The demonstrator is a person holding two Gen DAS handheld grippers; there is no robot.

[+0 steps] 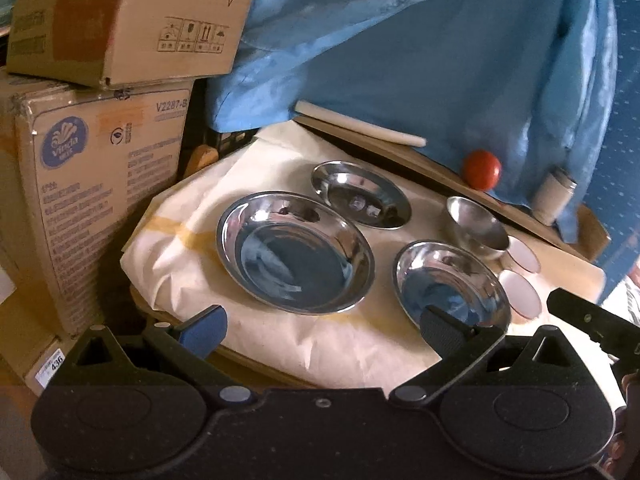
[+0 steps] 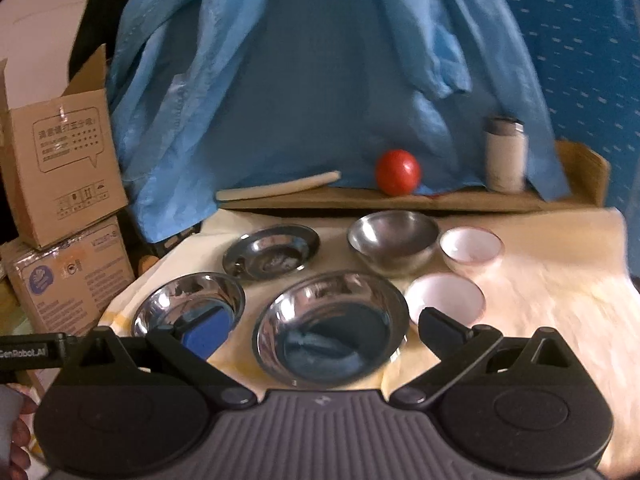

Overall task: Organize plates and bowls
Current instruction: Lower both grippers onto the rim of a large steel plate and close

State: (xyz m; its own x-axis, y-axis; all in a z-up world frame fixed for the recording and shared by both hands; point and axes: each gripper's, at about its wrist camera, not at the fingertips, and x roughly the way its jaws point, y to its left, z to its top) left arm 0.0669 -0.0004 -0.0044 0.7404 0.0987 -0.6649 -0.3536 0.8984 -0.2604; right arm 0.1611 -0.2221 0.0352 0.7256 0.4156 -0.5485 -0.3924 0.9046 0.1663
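Note:
Three shiny steel plates lie on cream paper: a large plate point(image 1: 294, 252) point(image 2: 188, 304), a flat one behind it point(image 1: 360, 194) point(image 2: 271, 251), and a deep plate point(image 1: 452, 284) point(image 2: 332, 326). A steel bowl point(image 1: 476, 228) point(image 2: 394, 246) stands beside two small white bowls, one far point(image 1: 524, 255) point(image 2: 471, 249) and one near point(image 1: 520, 294) point(image 2: 446, 300). My left gripper point(image 1: 324, 330) is open above the table's near edge, with nothing between its fingers. My right gripper point(image 2: 324, 330) is open just short of the deep plate, holding nothing.
Stacked cardboard boxes point(image 1: 100, 184) point(image 2: 64, 176) stand at the left. Blue cloth point(image 1: 400, 48) point(image 2: 304, 80) hangs behind. On a cardboard ledge sit a red tomato point(image 1: 482, 169) point(image 2: 398, 172), a white stick point(image 1: 360, 124) point(image 2: 280, 187) and a white cylinder point(image 1: 554, 196) point(image 2: 505, 154).

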